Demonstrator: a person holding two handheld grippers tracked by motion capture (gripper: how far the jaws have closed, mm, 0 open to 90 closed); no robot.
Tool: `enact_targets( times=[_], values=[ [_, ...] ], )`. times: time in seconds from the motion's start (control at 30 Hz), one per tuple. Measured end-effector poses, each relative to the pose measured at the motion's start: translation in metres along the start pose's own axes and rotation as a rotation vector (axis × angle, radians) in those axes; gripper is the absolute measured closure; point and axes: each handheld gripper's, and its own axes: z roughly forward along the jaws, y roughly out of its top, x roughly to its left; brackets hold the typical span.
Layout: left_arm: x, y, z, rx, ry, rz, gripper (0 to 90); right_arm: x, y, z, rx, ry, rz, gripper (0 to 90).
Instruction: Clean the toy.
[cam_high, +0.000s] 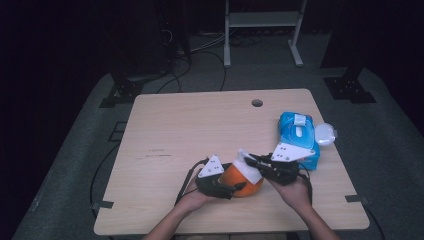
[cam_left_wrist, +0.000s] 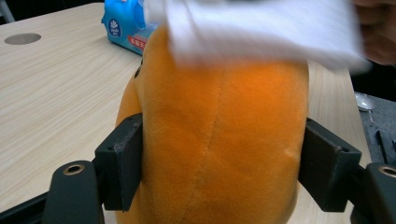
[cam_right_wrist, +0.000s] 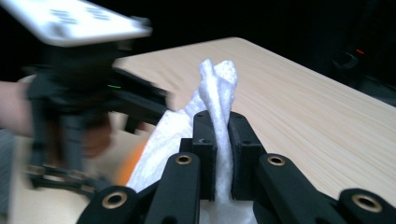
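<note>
Wiping looks to be the step in hand: the left gripper (cam_high: 239, 187) clamps an orange plush toy (cam_left_wrist: 219, 140) between its jaws near the table's (cam_high: 200, 125) front edge, while the right gripper (cam_right_wrist: 222, 140) pinches a bunched white tissue (cam_right_wrist: 215, 86) draped over the toy's top. Next, I judge, the tissue must drag across the plush while the left holds firm. A blue tissue pack (cam_high: 298, 136) lies by the right edge; the toy's fabric is fuzzy, seamed lengthwise

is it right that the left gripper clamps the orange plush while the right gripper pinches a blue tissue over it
Not quite: the tissue is white, as the right gripper view shows. The rest holds: the left gripper clamps the orange plush and the right gripper pinches the tissue over it.
</note>
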Motion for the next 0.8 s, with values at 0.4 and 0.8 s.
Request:
enact_targets(
  times=[0.4, 0.8],
  values=[
    [0.012, -0.004, -0.002, -0.012, -0.054, 0.024, 2.8, -0.012, -0.013, 0.0, -0.003, 0.058, 0.089, 81.7],
    [0.007, 0.004, -0.005, -0.01, -0.05, 0.01, 27.9, -0.001, -0.001, -0.003, -0.048, 0.07, 0.079, 81.8]
  ],
)
